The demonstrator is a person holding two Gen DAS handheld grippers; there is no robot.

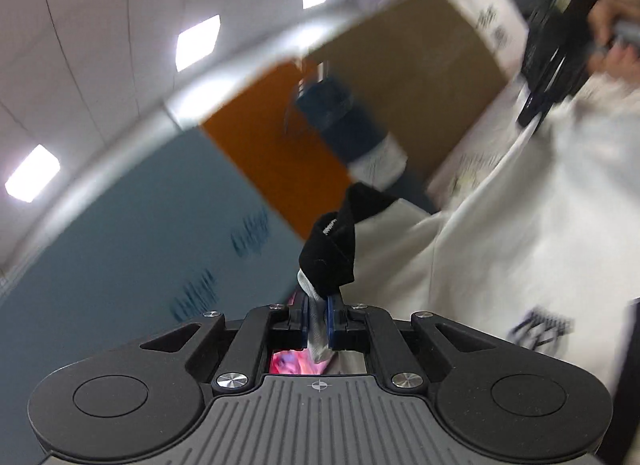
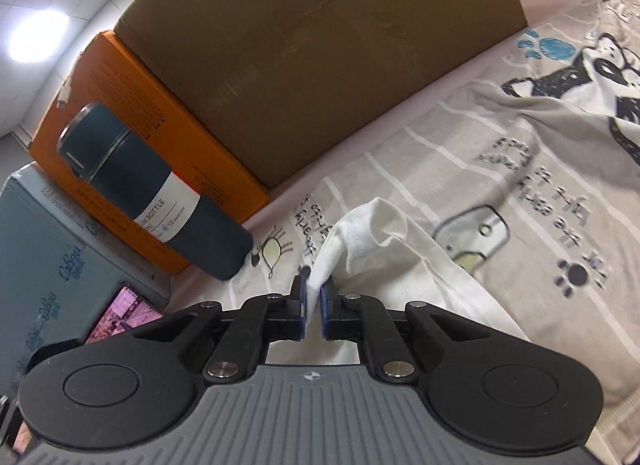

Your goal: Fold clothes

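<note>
In the left wrist view the left gripper (image 1: 319,305) is closed tight on a bunched corner of the white garment (image 1: 520,225), with a black trim piece (image 1: 332,249) of that same cloth standing up just past the fingertips at twelve o'clock. The cloth runs away toward three o'clock, stretched and lifted, most likely so the garment can be spread out before a fold. At one to two o'clock, far off and blurred, the right gripper (image 1: 548,77) can be seen in a person's hand (image 1: 612,25), reaching onto the other end of the cloth. Behind, toward eleven and twelve o'clock, stand a blue box (image 1: 140,225), an orange box (image 1: 272,145), a dark bottle (image 1: 352,125) and a brown cardboard box (image 1: 408,65); all are smeared. In the right wrist view the right gripper (image 2: 313,305) is likewise pinched shut on a fold of the white garment (image 2: 384,233), which rises in a small peak at twelve o'clock and trails down to four o'clock. It lies on a grey printed sheet (image 2: 520,185) that covers the surface from one to four o'clock. The bottle (image 2: 160,185) lies on its side at ten o'clock against the orange box (image 2: 120,77), with the cardboard box (image 2: 320,45) at twelve and the blue box (image 2: 60,245) at nine, well clear of the working area.
</note>
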